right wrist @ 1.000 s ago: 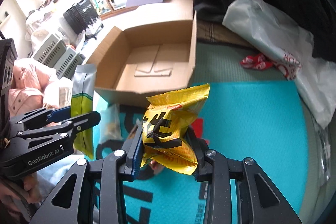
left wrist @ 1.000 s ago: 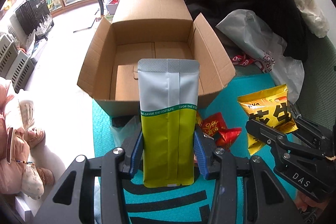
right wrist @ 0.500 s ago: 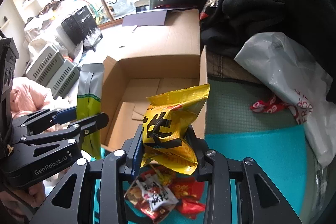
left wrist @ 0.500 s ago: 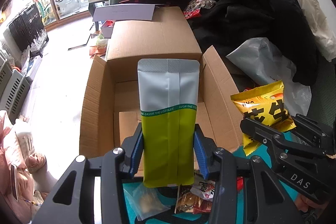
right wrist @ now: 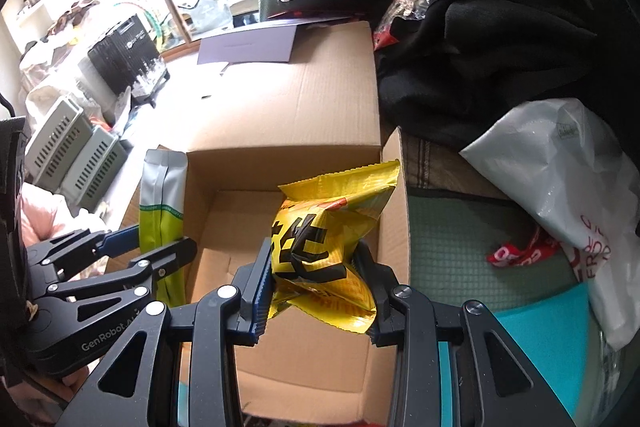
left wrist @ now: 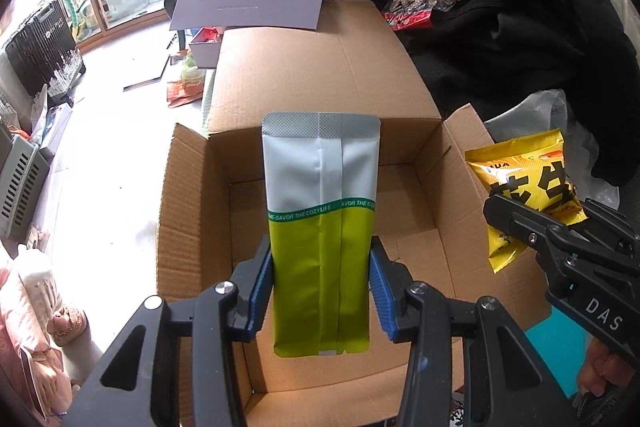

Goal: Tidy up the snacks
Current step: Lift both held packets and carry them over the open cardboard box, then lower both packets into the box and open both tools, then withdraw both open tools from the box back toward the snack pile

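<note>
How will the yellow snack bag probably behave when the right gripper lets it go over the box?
The yellow snack bag looks puffy and crumpled where the right gripper pinches it, so probably soft and light. It should drop into the cardboard box and flop flat, and hardly roll.

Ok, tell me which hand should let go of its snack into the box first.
Left, probably. The left gripper holds the green and silver pouch over the middle of the cardboard box; the right gripper holds the yellow bag closer to the box's right wall.
</note>
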Demonstrator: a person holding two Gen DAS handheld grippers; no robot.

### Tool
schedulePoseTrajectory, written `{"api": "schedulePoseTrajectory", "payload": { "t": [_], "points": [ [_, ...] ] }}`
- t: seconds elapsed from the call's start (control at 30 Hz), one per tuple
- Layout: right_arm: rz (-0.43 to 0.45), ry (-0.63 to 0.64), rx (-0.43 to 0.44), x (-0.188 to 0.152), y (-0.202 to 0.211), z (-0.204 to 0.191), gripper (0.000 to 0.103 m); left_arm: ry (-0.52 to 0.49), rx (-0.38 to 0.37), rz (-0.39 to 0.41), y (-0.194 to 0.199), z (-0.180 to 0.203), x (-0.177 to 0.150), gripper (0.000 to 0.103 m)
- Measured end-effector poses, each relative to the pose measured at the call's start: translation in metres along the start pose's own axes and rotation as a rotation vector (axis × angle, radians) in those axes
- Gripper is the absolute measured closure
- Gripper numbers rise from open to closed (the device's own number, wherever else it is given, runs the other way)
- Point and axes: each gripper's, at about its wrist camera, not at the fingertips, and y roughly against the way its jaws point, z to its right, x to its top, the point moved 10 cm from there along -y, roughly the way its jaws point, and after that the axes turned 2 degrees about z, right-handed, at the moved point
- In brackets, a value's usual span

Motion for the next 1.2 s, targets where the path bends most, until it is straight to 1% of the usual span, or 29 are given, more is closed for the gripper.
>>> {"api": "schedulePoseTrajectory", "payload": {
  "t": [0.1, 0.27, 0.47, 0.57, 0.67, 0.7, 0.77, 0.8, 0.83, 1.0, 1.2],
  "points": [
    [-0.011, -0.001, -0.018, 0.004, -0.013, 0.001, 0.067, 0.006, 0.013, -0.017, -0.009, -0.005, 0.001, 0.060],
    [-0.037, -0.009, -0.038, 0.002, -0.030, 0.003, 0.067, -0.021, 0.042, -0.029, -0.020, -0.011, 0.002, 0.059],
    [-0.060, -0.012, -0.069, -0.005, -0.043, 0.007, 0.066, -0.032, 0.061, -0.037, -0.031, -0.011, 0.002, 0.058],
    [-0.075, -0.007, -0.094, -0.009, -0.047, 0.011, 0.065, -0.023, 0.064, -0.056, -0.036, -0.013, -0.002, 0.056],
    [-0.091, -0.010, -0.113, -0.012, -0.049, 0.015, 0.064, -0.022, 0.087, -0.061, -0.037, -0.016, -0.004, 0.055],
    [-0.097, -0.010, -0.119, -0.014, -0.050, 0.016, 0.062, -0.021, 0.094, -0.062, -0.037, -0.016, -0.004, 0.053],
    [-0.098, -0.008, -0.123, -0.016, -0.048, 0.017, 0.057, -0.020, 0.101, -0.055, -0.033, -0.016, -0.003, 0.033],
    [-0.098, -0.008, -0.122, -0.016, -0.047, 0.017, 0.053, -0.021, 0.103, -0.048, -0.030, -0.015, -0.002, 0.028],
    [-0.098, -0.009, -0.116, -0.016, -0.045, 0.016, 0.051, -0.021, 0.106, -0.040, -0.027, -0.014, 0.000, 0.024],
    [-0.089, -0.007, -0.119, -0.014, -0.031, 0.015, 0.050, -0.018, 0.128, -0.021, -0.006, -0.011, 0.004, 0.024],
    [-0.057, -0.005, -0.107, -0.006, -0.003, 0.013, 0.050, -0.030, 0.140, 0.022, 0.032, -0.003, 0.011, 0.024]
  ]
}}
